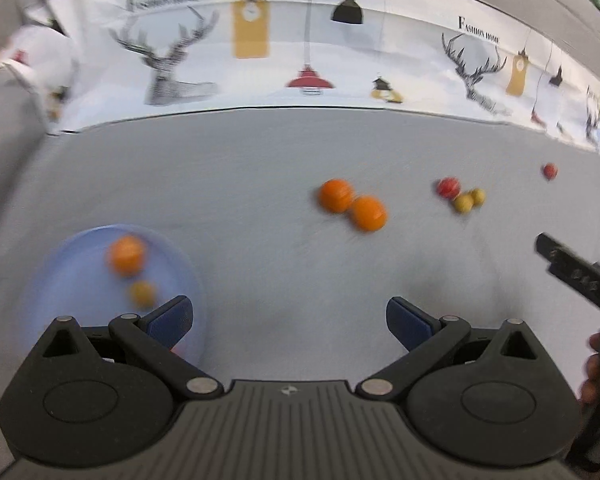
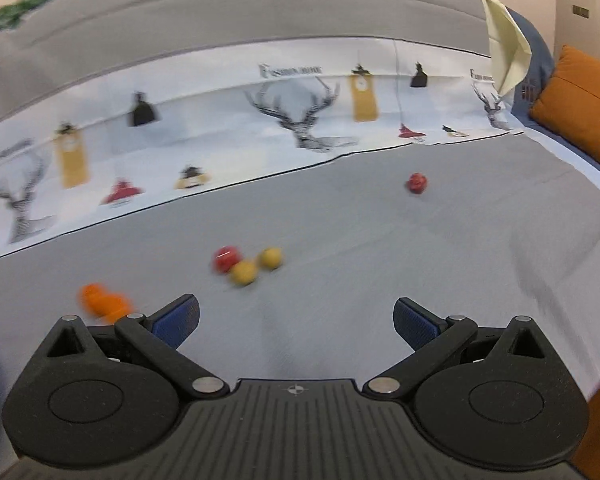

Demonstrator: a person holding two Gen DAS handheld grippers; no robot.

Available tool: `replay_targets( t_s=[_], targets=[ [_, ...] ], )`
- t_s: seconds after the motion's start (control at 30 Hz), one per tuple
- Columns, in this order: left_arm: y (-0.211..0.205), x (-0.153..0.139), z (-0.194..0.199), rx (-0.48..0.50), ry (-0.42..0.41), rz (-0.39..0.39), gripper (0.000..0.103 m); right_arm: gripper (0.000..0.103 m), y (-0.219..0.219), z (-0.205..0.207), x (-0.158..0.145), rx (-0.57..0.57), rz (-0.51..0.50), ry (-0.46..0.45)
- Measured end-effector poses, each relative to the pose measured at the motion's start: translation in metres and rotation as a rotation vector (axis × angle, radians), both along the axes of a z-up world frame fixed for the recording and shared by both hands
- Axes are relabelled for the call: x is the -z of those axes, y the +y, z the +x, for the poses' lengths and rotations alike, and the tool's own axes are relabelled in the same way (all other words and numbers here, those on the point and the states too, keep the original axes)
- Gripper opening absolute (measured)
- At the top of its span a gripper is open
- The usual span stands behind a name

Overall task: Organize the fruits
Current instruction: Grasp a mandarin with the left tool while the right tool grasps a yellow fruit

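Claws point(image 1: 288, 320) point(image 2: 296, 320) wide apart, empty.

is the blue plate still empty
No, the blue plate already holds an orange and a smaller yellow fruit.

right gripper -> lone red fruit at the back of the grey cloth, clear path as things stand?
Probably yes. The right gripper is open and empty, and the lone red fruit sits apart, ahead and slightly right, with bare grey cloth between. The red-and-yellow cluster lies off to the left of that line.
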State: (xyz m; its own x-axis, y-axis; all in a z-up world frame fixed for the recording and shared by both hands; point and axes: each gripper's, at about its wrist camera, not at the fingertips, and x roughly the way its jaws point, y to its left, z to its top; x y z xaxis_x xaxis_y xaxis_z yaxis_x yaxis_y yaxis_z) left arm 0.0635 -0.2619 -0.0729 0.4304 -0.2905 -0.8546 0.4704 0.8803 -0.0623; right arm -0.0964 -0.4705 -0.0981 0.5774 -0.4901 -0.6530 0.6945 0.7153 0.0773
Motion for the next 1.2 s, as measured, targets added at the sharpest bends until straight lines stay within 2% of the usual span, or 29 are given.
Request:
replay_targets(
  t_s=[0.1,0.23,0.3,0.43,0.53,0.63,0.73,0.8,0.83,0.87,0.9,1.03,1.13,1.2],
  targets=[
    [-0.034,0.026,0.027,-0.034,0.064,-0.031,0.103,0.102,-0.039,0.028,0.029,0.001,-0.005,0.025],
    [-0.068,0.053,0.059,-0.105,0.102,-0.024,0.103,0.102,-0.074,0.069,0.07,-0.068,-0.003,0.074],
    [-0.084,0.067,0.074,-0.133,0.128,-0.007,0.103,0.102,-0.081,0.085,0.083,-0.106,-0.018,0.096],
    [-0.101,0.085,0.097,-0.171,0.182,-0.009,0.103,0.102,-0.09,0.107,0.101,-0.148,-0.014,0.073],
    [-0.111,0.102,0.112,-0.198,0.218,0.039,0.103,0.102,-0.09,0.121,0.114,-0.174,-0.042,0.096],
    [-0.118,0.104,0.112,-0.186,0.165,0.083,0.103,0.102,-0.088,0.123,0.117,-0.179,-0.073,0.075],
    [-0.122,0.106,0.111,-0.158,0.161,0.12,0.103,0.102,-0.088,0.122,0.117,-0.179,-0.072,0.069],
    [-0.12,0.103,0.109,-0.163,0.168,0.107,0.1,0.086,-0.086,0.12,0.115,-0.219,-0.08,0.055],
    [-0.115,0.098,0.108,-0.172,0.169,0.057,0.085,0.057,-0.082,0.118,0.113,-0.246,-0.097,0.049],
    [-0.111,0.093,0.105,-0.168,0.164,0.01,0.058,0.029,-0.078,0.118,0.11,-0.274,-0.11,0.053],
    [-0.108,0.088,0.104,-0.147,0.171,-0.027,0.037,0.025,-0.075,0.12,0.109,-0.295,-0.115,0.067],
    [-0.097,0.076,0.095,-0.112,0.165,-0.05,0.037,0.025,-0.076,0.115,0.104,-0.242,-0.076,0.089],
    [-0.083,0.067,0.082,-0.067,0.15,-0.03,0.037,0.025,-0.079,0.102,0.096,-0.117,-0.044,0.15],
    [-0.07,0.059,0.072,-0.046,0.151,-0.031,0.037,0.025,-0.082,0.084,0.089,-0.031,-0.003,0.156]
  ],
)
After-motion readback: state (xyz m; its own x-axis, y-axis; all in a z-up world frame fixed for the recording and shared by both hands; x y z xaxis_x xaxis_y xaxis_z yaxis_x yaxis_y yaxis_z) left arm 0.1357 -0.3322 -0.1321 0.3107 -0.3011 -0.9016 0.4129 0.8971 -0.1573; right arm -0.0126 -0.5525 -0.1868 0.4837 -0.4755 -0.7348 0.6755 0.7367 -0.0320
